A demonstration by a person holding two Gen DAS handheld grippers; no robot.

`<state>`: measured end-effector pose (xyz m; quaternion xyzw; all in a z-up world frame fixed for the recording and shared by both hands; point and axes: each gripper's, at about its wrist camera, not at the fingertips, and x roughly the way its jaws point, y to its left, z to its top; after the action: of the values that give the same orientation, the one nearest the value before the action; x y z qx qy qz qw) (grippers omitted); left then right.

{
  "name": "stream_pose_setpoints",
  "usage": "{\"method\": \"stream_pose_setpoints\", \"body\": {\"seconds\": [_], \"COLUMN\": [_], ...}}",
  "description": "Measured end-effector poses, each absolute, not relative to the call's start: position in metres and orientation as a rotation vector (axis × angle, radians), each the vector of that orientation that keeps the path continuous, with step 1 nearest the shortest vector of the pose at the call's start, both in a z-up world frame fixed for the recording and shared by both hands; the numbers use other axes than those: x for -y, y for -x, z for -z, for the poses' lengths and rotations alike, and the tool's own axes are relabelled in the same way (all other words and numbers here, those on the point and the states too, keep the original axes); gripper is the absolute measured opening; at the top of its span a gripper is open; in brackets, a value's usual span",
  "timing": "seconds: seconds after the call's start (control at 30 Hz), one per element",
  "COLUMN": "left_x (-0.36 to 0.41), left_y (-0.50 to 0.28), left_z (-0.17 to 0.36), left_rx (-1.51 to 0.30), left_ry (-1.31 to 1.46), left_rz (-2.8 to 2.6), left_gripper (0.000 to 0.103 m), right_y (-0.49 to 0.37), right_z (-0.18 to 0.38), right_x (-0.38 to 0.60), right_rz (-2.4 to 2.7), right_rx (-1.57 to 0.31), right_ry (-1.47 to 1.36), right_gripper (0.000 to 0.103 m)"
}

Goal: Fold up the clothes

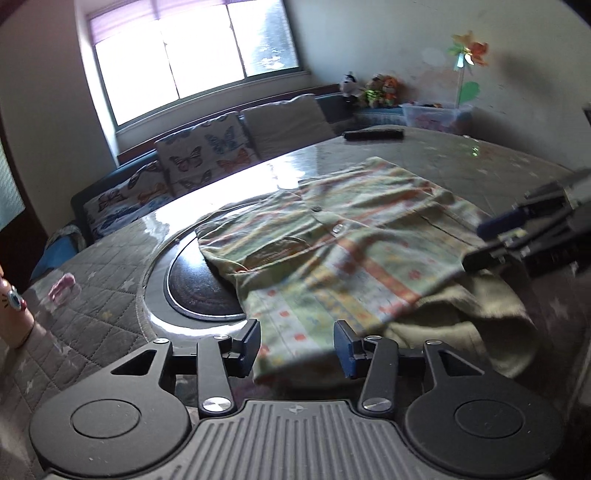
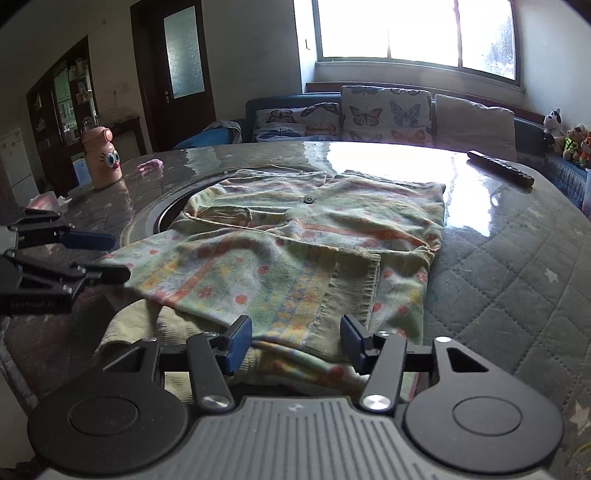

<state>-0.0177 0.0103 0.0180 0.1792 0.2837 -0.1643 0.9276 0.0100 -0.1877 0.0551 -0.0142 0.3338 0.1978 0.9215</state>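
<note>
Now the striped shirt (image 2: 295, 240) lies half folded on the table (image 2: 517, 258), both the left gripper (image 1: 297, 345) and right gripper (image 2: 295, 341) stand apart holding nothing, so pinch the near edge evenly.

Daylight floods through the window (image 2: 415, 31), glaring off the glossy table (image 2: 388, 155); corners darken and bend, edges blur.

Pretty bright room, big window (image 2: 413, 33) blasting daylight in and throwing glare across the glossy surface (image 2: 517, 236), which has a grey quilted cover under glass. Sofa (image 2: 295, 101) below the window has butterfly cushions (image 2: 386, 112) plus a plain beige one (image 2: 474, 120). Plush toys (image 2: 570, 138) sit at its end. Dark wooden door (image 2: 181, 62) with frosted glass, cream walls (image 2: 251, 40).
</note>
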Motion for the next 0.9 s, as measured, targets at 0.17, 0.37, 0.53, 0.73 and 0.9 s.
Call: {"method": "stream_pose_setpoints", "body": {"seconds": [0.17,0.37,0.53,0.73,0.9], "left_x": [-0.004,0.028,0.046,0.047,0.044], "left_y": [0.043,0.056,0.052,0.023,-0.004], "left_z": [-0.014,0.005,0.003,-0.015,-0.029], "left_rx": [-0.534,-0.485,-0.419,-0.429,-0.452], "left_ry": [-0.47,-0.572,-0.561,-0.44,-0.355], "left_rz": [0.427,0.514,0.571,0.561,0.55], "left_gripper": [0.062,0.066,0.053,0.014,0.011], "right_y": [0.004,0.02,0.032,0.031,0.015], "right_z": [-0.064,-0.066,-0.062,-0.061,-0.061], "right_x": [0.194,0.197,0.198,0.19,0.176], "right_rz": [-0.423,-0.42,-0.434,-0.483,-0.525], "right_rx": [-0.68,-0.682,-0.687,-0.661,-0.628], "right_ry": [0.062,0.168,0.254,0.287,0.271], "right_gripper": [0.058,0.067,0.071,0.074,0.073]}}
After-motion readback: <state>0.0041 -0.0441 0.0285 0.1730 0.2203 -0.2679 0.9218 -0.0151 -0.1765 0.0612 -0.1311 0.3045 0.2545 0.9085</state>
